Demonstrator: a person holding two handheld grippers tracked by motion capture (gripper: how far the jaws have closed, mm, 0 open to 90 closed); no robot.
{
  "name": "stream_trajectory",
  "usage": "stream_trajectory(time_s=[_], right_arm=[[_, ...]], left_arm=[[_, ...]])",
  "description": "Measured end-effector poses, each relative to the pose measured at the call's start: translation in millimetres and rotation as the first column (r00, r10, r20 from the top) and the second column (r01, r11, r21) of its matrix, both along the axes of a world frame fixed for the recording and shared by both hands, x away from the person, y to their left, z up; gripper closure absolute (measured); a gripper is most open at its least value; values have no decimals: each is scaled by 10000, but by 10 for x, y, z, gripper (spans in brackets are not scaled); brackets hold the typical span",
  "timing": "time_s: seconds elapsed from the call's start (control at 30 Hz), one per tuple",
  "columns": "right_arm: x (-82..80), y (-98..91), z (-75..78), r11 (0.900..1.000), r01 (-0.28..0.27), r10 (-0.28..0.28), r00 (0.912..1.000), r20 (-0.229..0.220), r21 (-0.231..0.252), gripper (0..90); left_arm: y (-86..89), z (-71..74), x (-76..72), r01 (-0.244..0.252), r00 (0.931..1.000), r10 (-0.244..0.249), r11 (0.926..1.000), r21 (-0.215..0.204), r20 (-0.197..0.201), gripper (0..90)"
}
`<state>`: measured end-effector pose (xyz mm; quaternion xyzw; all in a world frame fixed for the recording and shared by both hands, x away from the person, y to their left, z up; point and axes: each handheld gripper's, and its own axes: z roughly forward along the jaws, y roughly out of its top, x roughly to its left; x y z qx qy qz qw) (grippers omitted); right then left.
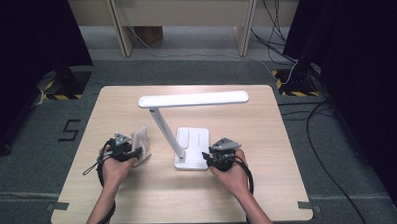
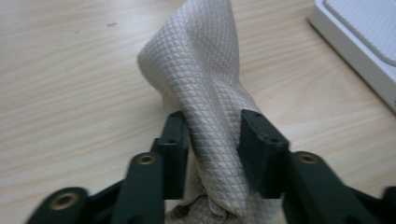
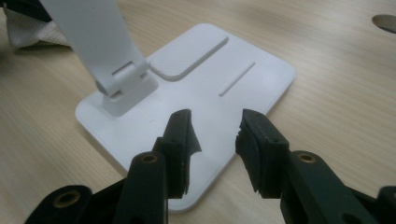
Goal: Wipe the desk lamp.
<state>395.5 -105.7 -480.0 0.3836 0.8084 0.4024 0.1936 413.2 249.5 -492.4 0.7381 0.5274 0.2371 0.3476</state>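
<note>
Two grippers work this table, so start at the left of the high view: your left gripper (image 1: 132, 153) sits in the lower left of the tabletop with the cloth (image 1: 141, 142) bunched at its tip. In the left gripper view the cloth (image 2: 205, 88) rises in a soft fold from the bottom centre towards the upper middle, standing between the two black jaws, which are parted and flank it loosely rather than pinching it, so count that gripper as open around it. You should expect the quilted fabric to be light, limp and ready to slump or slide. Take it low on the thick gathered part near the bottom centre, not at the thin top edge. Moving right, the desk lamp (image 1: 193, 98) stands mid-frame, its base (image 3: 196, 107) flat on the table (image 1: 269, 189). It looks rigid, smooth and somewhat top-heavy, so steady it at the base edge rather than the arm. Your right gripper (image 1: 206, 157) rests at the base's lower right corner. In the right gripper view its jaws hover apart over the near edge of the white plate, gripping nothing.
</note>
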Motion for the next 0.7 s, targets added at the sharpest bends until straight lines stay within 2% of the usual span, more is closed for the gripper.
stream_trajectory(time_s=[0.1,0.2,0.33,0.4,0.47,0.53,0.7], right_arm=[[-8,-66,-13,9995,297,-298,9996,29,124,622],[-6,-135,-15,9988,462,-463,9989,56,190,613],[-17,-210,3,9980,589,-591,9982,59,211,611],[-22,-231,5,9978,617,-618,9981,65,224,610],[-27,-258,4,9975,668,-669,9978,37,223,609],[-29,-281,2,9973,700,-701,9975,46,230,609],[-32,-344,2,9968,757,-758,9971,69,247,608]], left_arm=[[-32,140,5,226,9992,-230,9996,147,341,450],[-72,272,28,309,9977,-323,9992,243,600,382],[-112,428,100,339,9966,-349,9993,144,747,338],[-122,492,147,311,9962,-329,9992,237,812,331],[-120,526,175,433,9965,-445,9989,194,710,321],[-114,543,198,555,9971,-544,9983,-192,532,314],[-50,587,262,641,9976,-634,9976,-263,277,309]])
